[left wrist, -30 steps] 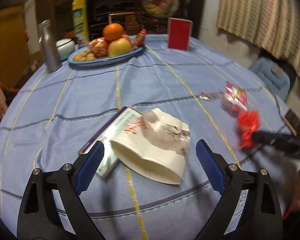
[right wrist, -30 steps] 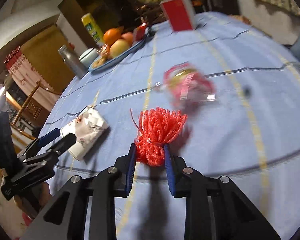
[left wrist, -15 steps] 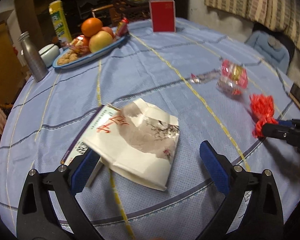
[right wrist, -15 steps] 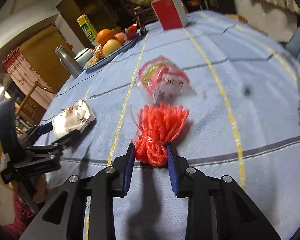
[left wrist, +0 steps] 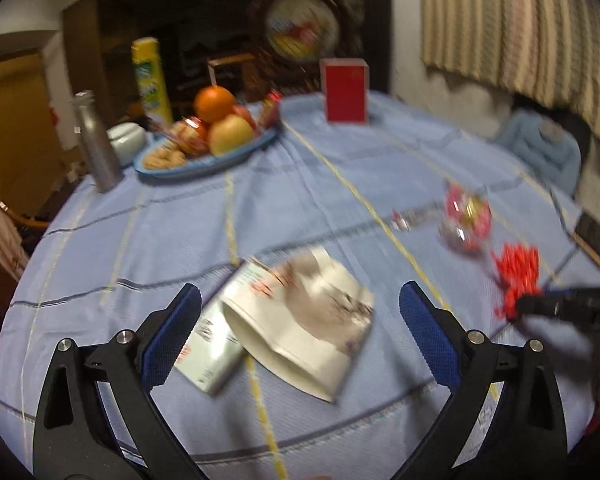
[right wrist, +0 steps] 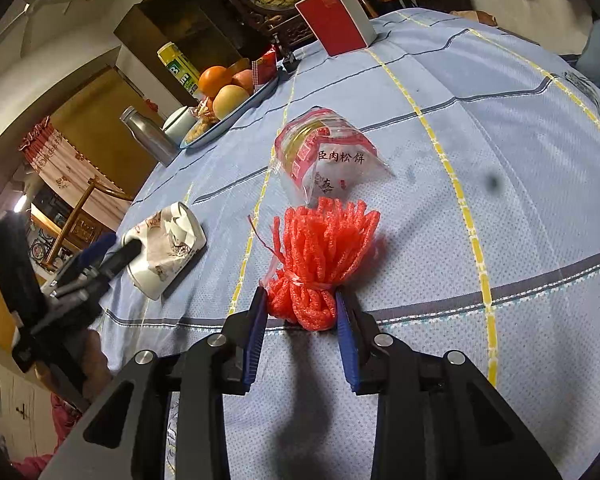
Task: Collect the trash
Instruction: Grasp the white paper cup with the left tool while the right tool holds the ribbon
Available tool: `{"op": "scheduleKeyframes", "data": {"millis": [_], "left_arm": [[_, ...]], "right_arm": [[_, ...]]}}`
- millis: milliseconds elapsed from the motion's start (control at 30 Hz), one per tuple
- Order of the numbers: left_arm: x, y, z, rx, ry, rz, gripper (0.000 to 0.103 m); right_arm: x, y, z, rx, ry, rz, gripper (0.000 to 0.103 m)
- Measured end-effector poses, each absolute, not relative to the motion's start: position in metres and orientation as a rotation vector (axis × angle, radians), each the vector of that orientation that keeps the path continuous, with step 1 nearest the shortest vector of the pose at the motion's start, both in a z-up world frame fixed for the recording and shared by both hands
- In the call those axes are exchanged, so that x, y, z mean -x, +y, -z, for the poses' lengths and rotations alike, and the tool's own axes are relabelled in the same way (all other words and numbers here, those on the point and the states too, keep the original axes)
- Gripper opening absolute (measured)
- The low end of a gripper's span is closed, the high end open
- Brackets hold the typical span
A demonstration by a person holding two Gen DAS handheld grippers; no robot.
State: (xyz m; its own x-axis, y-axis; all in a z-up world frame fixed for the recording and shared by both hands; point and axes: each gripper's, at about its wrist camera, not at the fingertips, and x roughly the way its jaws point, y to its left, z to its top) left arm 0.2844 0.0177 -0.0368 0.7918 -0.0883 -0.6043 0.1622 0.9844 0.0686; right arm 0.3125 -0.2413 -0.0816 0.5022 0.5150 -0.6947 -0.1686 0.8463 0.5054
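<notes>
My right gripper (right wrist: 302,314) is shut on a red foam net bundle (right wrist: 320,256), held low over the blue tablecloth; the bundle also shows in the left wrist view (left wrist: 516,276). Just beyond it lies a clear and red snack wrapper (right wrist: 324,152), also in the left wrist view (left wrist: 466,216). My left gripper (left wrist: 300,336) is open, its fingers on either side of a crumpled white paper bag (left wrist: 304,328) that lies on a white booklet (left wrist: 208,352). The bag also shows in the right wrist view (right wrist: 164,248).
A blue plate of fruit and snacks (left wrist: 204,144), a metal bottle (left wrist: 96,140), a yellow can (left wrist: 152,80) and a red box (left wrist: 346,90) stand at the table's far side. A small wrapper (left wrist: 412,218) lies mid-table. A blue chair cushion (left wrist: 540,148) is beyond the right edge.
The left gripper has come closer over the white bag. The right gripper, still shut on the red net, has drawn back slightly towards the near edge.
</notes>
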Motion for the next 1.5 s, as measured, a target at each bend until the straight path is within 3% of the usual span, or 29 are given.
{"op": "scheduleKeyframes", "data": {"millis": [133, 467, 800, 1033, 1333, 1500], "left_arm": [[-0.289, 0.026, 0.029, -0.098, 0.588, 0.124, 0.096], [-0.299, -0.031, 0.057, -0.502, 0.616, 0.258, 0.096], [-0.315, -0.027, 0.084, -0.481, 0.848, 0.291, 0.096], [-0.287, -0.040, 0.080, -0.452, 0.842, 0.377, 0.095], [-0.311, -0.027, 0.067, -0.071, 0.949, 0.330, 0.096], [-0.314, -0.043, 0.075, -0.177, 0.951, 0.233, 0.096]], "right_arm": [[-0.313, -0.243, 0.082, -0.404, 0.963, -0.431, 0.034], [-0.312, -0.245, 0.082, -0.410, 0.962, -0.435, 0.034], [-0.312, -0.245, 0.082, -0.411, 0.962, -0.436, 0.034], [-0.312, -0.245, 0.082, -0.412, 0.962, -0.436, 0.034], [-0.313, -0.246, 0.082, -0.417, 0.961, -0.439, 0.034], [-0.312, -0.246, 0.083, -0.424, 0.959, -0.440, 0.034]]}}
